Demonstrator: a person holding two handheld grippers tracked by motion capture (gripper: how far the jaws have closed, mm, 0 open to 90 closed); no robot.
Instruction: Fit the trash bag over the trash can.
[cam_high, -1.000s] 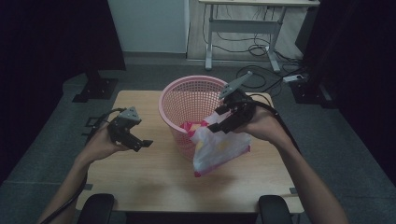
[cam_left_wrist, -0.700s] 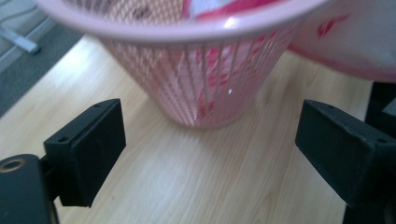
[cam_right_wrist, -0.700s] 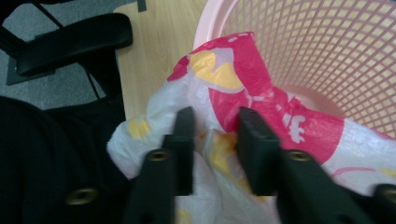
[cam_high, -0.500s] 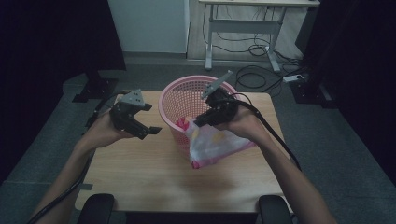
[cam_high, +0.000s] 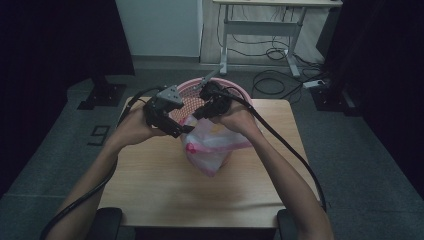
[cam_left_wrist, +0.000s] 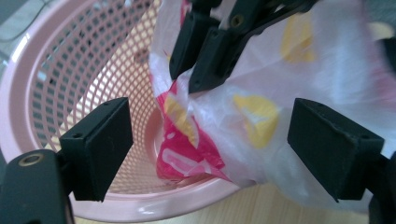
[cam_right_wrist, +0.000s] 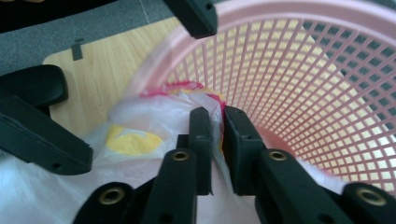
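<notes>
Bag now nearer basket, over wooden table

Both forearms reach forward and the hands sit close together. The left claw has its jaws wide apart – they have just been closing a little. The right claw pinches tight – its jaws have just opened slightly.
</notes>
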